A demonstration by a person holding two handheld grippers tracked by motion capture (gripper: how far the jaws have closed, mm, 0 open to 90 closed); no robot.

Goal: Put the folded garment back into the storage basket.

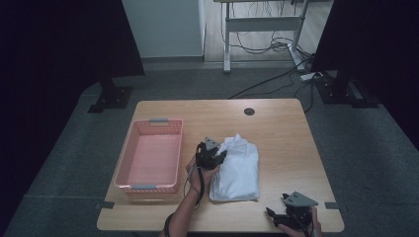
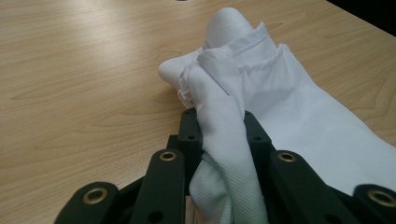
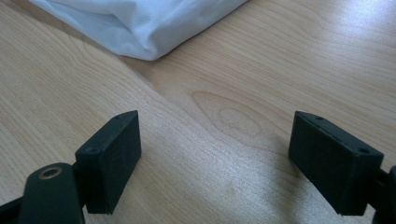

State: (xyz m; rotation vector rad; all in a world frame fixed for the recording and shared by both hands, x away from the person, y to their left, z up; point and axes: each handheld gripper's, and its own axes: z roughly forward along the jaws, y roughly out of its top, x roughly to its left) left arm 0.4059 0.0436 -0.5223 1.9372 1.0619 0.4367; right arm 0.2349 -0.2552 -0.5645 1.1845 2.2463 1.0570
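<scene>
1. Here, a white shirt (image 1: 237, 170) lies folded into a long packet just right of the middle of the high view, on the wooden tabletop (image 1: 281, 133).
2. Its cloth is plain white with a fine ribbed weave, which the left gripper view shows up close (image 2: 299, 116).
3. The collar end points toward the upper part of the high view and stands up in a rumpled peak; the rest lies flat and smooth.
4. The lower edge of the packet is a neat, rounded fold, seen in the upper left of the right gripper view (image 3: 140, 23).
5. The left tongs (image 1: 213, 154) sit at the shirt's upper left corner in the high view, held by a hand (image 1: 196, 177) that comes in from the bottom of the frame.
6. They are closed narrowly on a bunched ridge of shirt cloth near the collar; in the left gripper view the cloth runs up between the two black jaws (image 2: 219, 135).
7. The right tongs (image 1: 289, 216) rest low at the bottom right of the high view, well apart from the shirt.
8. Their jaws stand wide with bare wood between them (image 3: 215, 154).
9. A pink basket (image 1: 129, 148) stands left of the shirt, near the left tongs.
</scene>
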